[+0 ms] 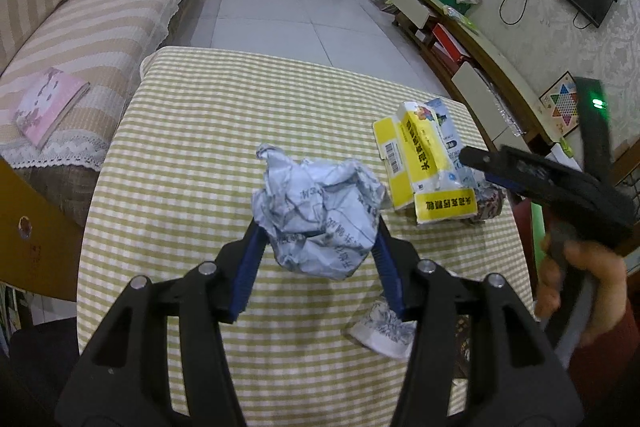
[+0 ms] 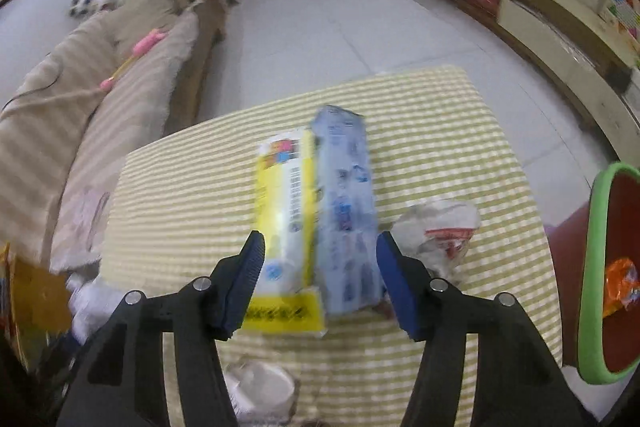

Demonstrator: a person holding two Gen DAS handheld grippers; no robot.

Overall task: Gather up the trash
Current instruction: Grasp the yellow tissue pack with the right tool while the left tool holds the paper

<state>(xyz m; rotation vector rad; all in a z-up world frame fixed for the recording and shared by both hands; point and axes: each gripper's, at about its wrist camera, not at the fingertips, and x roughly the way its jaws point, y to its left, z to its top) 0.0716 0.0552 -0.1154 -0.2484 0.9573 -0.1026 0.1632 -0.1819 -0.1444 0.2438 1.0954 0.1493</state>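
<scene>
My left gripper [image 1: 318, 227] is shut on a crumpled ball of printed paper [image 1: 316, 211] and holds it above the checked table [image 1: 200, 131]. A yellow and white carton [image 1: 424, 163] lies at the table's right with a pale blue carton [image 1: 448, 131] beside it. In the right wrist view my right gripper [image 2: 318, 247] is open, its fingers on either side of the yellow carton [image 2: 286, 211] and the blue carton [image 2: 348, 211]. A crumpled white and red wrapper [image 2: 440, 231] lies just to the right. My right gripper also shows in the left wrist view [image 1: 480, 163].
A bin with a green rim [image 2: 596, 267] stands at the table's right, with an orange wrapper [image 2: 620, 283] inside. A small printed paper scrap [image 1: 384, 331] and a white cup [image 2: 260, 391] sit near the table's front. A striped sofa [image 1: 80, 27] runs along the left.
</scene>
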